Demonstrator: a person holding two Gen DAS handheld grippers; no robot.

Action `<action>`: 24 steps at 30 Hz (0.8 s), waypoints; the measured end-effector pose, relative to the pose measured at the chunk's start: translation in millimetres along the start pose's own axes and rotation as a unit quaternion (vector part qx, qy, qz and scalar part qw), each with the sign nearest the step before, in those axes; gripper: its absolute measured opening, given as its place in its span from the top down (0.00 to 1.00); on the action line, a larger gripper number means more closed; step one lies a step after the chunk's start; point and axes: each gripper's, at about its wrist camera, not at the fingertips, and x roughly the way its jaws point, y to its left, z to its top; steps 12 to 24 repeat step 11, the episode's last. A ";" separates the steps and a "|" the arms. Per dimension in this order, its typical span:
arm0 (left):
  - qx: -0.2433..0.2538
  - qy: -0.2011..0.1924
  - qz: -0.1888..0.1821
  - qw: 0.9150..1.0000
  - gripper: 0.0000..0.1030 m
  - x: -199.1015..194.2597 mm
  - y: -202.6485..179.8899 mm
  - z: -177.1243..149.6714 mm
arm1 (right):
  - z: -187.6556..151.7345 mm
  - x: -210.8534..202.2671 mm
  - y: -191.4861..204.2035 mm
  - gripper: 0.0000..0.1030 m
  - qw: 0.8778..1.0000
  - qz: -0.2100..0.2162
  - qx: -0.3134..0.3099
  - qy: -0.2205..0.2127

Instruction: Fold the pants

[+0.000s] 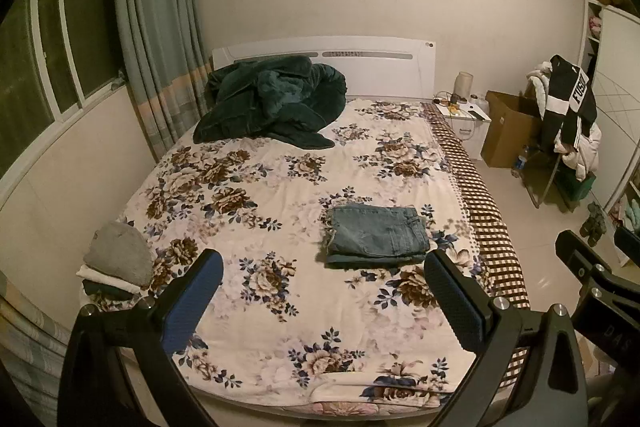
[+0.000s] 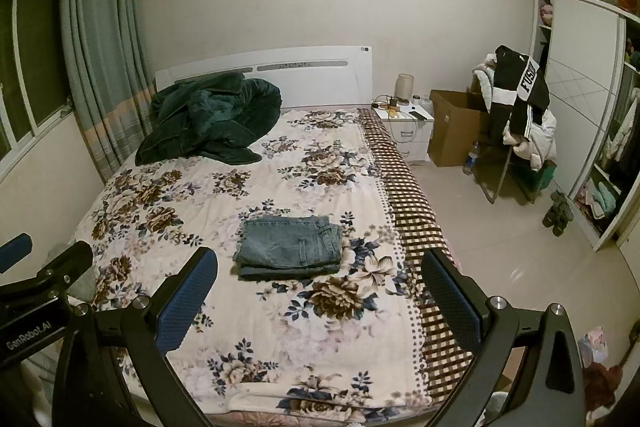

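Two views are given. From the left wrist, the folded blue denim pants (image 1: 376, 235) are seen on the floral bedspread (image 1: 248, 187), ahead and rightward of the spread, empty left claw (image 1: 324, 295); a grey folded pile (image 1: 116, 259) shows only here. From the right wrist, the pants (image 2: 290, 243), long axis crosswise, lie ahead and slightly left of the equally spread, empty right claw (image 2: 320, 291).

A floral bedspread (image 1: 280, 187) covers the bed, with a dark green blanket (image 1: 272, 99) heaped by the white headboard (image 1: 380, 67), a small stack of folded clothes (image 1: 116, 263) at its left edge, and a nightstand (image 2: 408, 127), cardboard box (image 2: 452, 127) and clothes-draped chair (image 2: 516, 107) beyond.
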 end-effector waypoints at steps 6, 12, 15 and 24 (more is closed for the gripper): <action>0.002 -0.001 0.000 1.000 0.00 0.0 0.7 1.5 | -0.1 0.0 0.3 0.00 1.000 -0.001 0.000 0.001; 0.000 -0.004 -0.005 1.000 0.00 0.1 2.3 4.2 | -0.9 -0.4 -0.9 0.00 1.000 0.000 0.000 0.000; 0.000 -0.004 -0.005 1.000 0.00 0.1 2.3 4.2 | -0.9 -0.4 -0.9 0.00 1.000 0.000 0.000 0.000; 0.000 -0.004 -0.005 1.000 0.00 0.1 2.3 4.2 | -0.9 -0.4 -0.9 0.00 1.000 0.000 0.000 0.000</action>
